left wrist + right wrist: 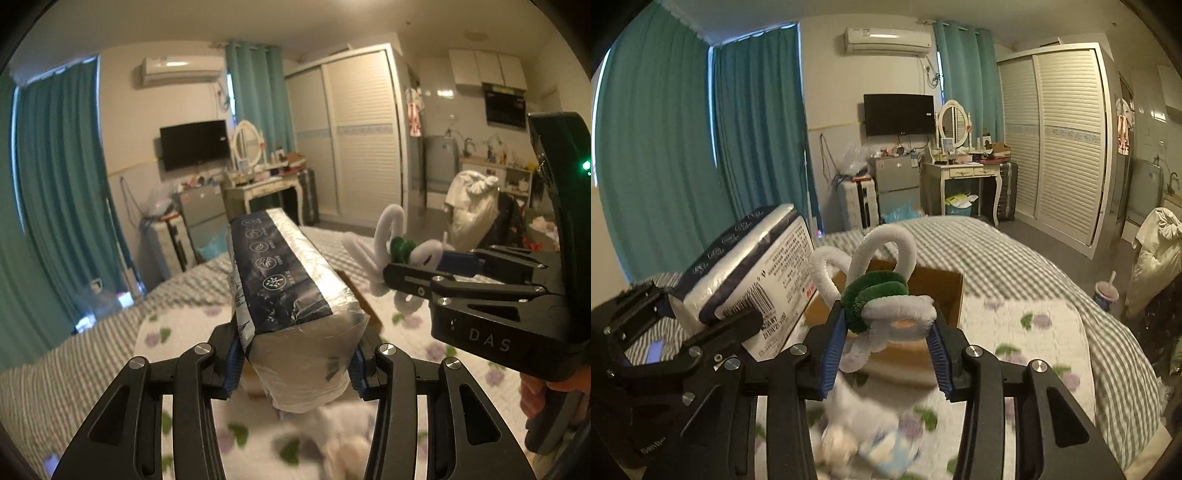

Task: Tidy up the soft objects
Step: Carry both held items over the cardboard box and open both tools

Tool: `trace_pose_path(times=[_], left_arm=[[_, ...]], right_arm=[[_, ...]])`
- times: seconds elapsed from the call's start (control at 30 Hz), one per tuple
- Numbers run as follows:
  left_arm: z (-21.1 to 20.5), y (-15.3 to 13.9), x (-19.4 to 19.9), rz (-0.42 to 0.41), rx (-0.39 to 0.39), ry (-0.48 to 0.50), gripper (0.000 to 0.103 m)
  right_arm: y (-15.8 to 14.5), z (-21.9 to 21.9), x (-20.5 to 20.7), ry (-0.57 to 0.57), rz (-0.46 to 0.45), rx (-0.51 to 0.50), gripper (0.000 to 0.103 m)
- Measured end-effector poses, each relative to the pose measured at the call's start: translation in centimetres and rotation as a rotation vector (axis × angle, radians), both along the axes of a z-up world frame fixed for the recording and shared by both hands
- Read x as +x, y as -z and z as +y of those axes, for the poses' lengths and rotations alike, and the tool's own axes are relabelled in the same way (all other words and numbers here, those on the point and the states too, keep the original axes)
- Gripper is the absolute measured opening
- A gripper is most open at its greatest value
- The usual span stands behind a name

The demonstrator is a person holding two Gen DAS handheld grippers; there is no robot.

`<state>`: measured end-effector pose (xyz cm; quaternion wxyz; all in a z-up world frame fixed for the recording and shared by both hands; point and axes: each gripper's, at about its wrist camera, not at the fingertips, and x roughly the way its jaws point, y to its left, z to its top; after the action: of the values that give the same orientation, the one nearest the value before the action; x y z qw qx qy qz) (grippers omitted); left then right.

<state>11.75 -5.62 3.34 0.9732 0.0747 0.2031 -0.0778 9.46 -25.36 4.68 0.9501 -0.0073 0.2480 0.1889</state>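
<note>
My left gripper (295,363) is shut on a long tissue pack (291,295) in dark blue and clear wrap, held above the bed; the pack also shows in the right wrist view (753,266). My right gripper (886,350) is shut on a white and green fuzzy loop toy (882,295), which also shows in the left wrist view (399,251), right of the pack. An open cardboard box (934,288) sits on the bed just beyond the toy. A blurred pale plush item (864,435) lies below the grippers.
The bed has a floral quilt (1027,332) over a grey striped cover (997,251). Beyond stand teal curtains (665,147), a small fridge (897,184), a dressing table (964,173), a wardrobe (1067,140) and a cup (1106,295) on the floor.
</note>
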Motion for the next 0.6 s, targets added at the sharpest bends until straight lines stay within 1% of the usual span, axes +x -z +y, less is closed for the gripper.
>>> trace_pose_path(times=[0.1,0.17,0.2,0.27,0.33,0.37,0.4,0.47,0.53,0.57,0.6], left_arm=[[0.0,0.1,3.9,-0.004,0.007,0.007,0.045],[-0.1,0.8,7.3,0.002,0.013,0.008,0.045],[0.0,1.2,8.2,0.009,0.011,0.006,0.045],[0.1,2.5,11.0,0.037,0.006,0.005,0.045],[0.3,4.0,13.1,0.062,0.007,0.008,0.045],[0.4,5.2,14.4,0.085,0.013,0.009,0.045],[0.6,5.8,15.0,0.099,0.015,0.011,0.045],[0.9,7.9,16.6,0.149,0.018,0.017,0.045],[0.9,9.2,17.3,0.183,0.021,0.02,0.045],[0.9,10.0,17.7,0.195,0.036,0.017,0.045],[0.8,10.2,17.9,0.196,0.048,0.013,0.045]], right_arm=[[0.0,0.7,4.4,0.026,0.006,-0.029,0.042],[0.6,1.0,7.0,0.026,0.019,-0.033,0.042],[1.1,1.3,8.6,0.028,0.033,-0.038,0.042],[2.6,2.0,11.9,0.05,0.05,-0.079,0.042],[4.0,2.2,14.3,0.057,0.075,-0.083,0.042],[4.8,2.2,15.5,0.055,0.093,-0.076,0.042],[6.1,2.4,17.1,0.055,0.123,-0.07,0.042],[8.0,2.5,18.7,0.064,0.16,-0.08,0.042],[10.0,2.3,20.9,0.077,0.205,-0.083,0.042],[10.8,2.4,21.4,0.077,0.219,-0.083,0.042],[11.5,2.3,22.1,0.073,0.235,-0.076,0.042]])
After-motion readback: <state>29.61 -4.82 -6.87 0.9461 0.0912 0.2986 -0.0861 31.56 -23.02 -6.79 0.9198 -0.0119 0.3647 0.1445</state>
